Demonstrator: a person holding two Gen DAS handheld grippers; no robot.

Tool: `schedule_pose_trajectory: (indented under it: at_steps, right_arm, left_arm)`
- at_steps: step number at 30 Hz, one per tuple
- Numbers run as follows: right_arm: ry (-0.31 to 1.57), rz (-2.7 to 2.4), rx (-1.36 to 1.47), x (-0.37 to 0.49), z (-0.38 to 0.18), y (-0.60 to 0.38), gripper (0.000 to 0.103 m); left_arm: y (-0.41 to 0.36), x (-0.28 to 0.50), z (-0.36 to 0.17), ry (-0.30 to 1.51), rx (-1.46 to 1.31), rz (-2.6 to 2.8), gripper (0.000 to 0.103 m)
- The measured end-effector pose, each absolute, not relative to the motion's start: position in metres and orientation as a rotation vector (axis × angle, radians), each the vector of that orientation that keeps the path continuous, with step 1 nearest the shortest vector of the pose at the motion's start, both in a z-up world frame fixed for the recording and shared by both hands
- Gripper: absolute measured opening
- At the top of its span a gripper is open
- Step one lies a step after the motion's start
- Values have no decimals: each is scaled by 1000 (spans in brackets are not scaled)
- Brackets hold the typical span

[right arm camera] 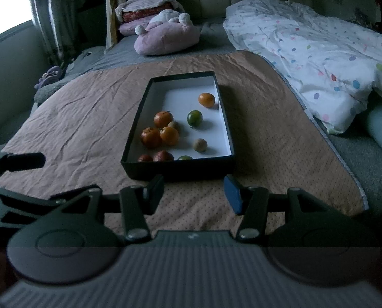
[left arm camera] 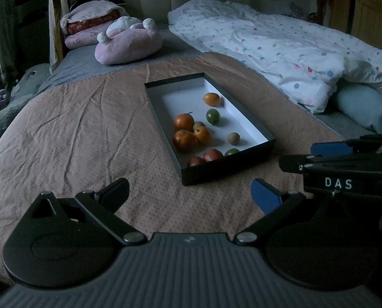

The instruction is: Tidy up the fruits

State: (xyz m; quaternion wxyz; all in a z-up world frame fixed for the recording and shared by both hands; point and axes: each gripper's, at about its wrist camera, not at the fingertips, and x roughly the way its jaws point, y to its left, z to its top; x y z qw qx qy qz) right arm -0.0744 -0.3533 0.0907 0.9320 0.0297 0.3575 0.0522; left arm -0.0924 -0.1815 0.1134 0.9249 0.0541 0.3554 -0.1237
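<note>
box (right arm camera: pixel 178 172) of fruits (right arm camera: pixel 169 135) mid-bed, on blanket (right arm camera: pixel 88 128) | just ahead of right gripper (right arm camera: pixel 194 194), left gripper (left arm camera: pixel 189 195) | both agape, empty

Left gripper (left arm camera: pixel 189 195): jaws spread wide, nothing between them. Both fingers angle outward from the body; the one on the right of the view carries a blue pad (left arm camera: pixel 264 196), the other reads black. Tips sit short of the near wall of the black box (left arm camera: pixel 227 165), not touching it.

Right gripper (right arm camera: pixel 193 192): jaws part-way apart, narrower than the left's, nothing between them. Fingers stand nearly parallel, tips just short of the box's near wall, roughly centred on it.

In the left wrist view the right gripper shows at the right edge, beside the box's near right corner. Both point down toward the box.
</note>
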Motion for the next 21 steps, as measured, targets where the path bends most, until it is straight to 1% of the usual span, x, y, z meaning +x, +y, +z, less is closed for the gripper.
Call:
schedule_pose_trajectory:
  at_steps: [12,16,21]
  right_arm:
    - [737,103,65,-73,89,-356,54]
    - [737,104,63,-74,88,-356,54]
    - [735,95,68,-73,88,-357,54]
  left_arm:
    - [-181,-92,112,733,110,-266,103]
    - [-179,-93,114,726,77,-290,100]
    - [-181,-91,113,737,85,-316,100]
